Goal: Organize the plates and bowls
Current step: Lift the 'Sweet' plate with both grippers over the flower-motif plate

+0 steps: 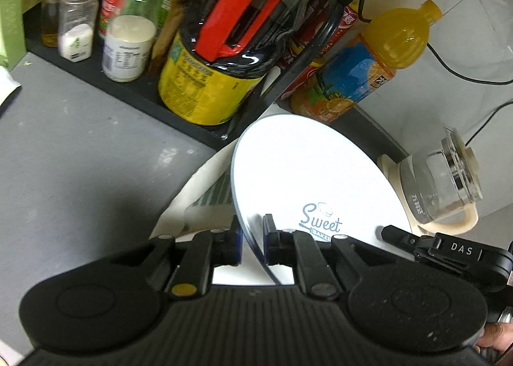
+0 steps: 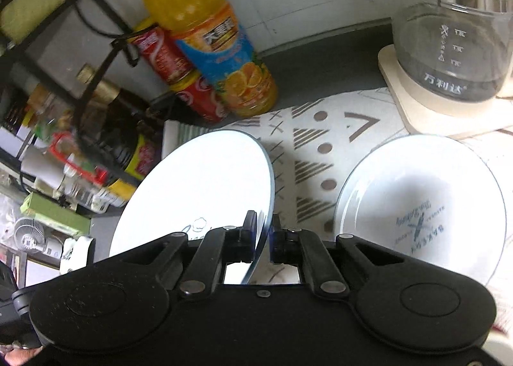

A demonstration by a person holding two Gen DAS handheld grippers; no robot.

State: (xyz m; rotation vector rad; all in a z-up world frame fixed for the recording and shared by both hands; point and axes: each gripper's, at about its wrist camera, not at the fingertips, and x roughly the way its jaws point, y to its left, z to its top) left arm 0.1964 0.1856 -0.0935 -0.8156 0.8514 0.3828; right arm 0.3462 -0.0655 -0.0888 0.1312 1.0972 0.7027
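Black linkage arms of the left gripper fill the bottom of the left wrist view, its jaws clamped together on the near rim of a white plate with a thin blue edge and "Sweet" lettering. From the opposite side the right gripper pinches the same plate at its rim, jaws closed on it too. Held between the two tools, the plate is tilted, apparently clear of the patterned mat below it.

On the mat, to the right and apart from the plate, sits a white bowl with blue printing inside. Behind it a glass kettle stands on a cream base, and near the wall are an orange juice bottle and a red can. A black rack carries spice jars and a yellow-labelled jug with a red handle.

By my reading, the step in hand is carrying the plate in a two-handed grip toward wherever the dishes are to be gathered. The next move calls for both hands travelling together so the rim does not twist out of either pinch, keeping the plate clear of the rack and kettle, then levelling it before setting it down; the thin, smooth edge could slip.
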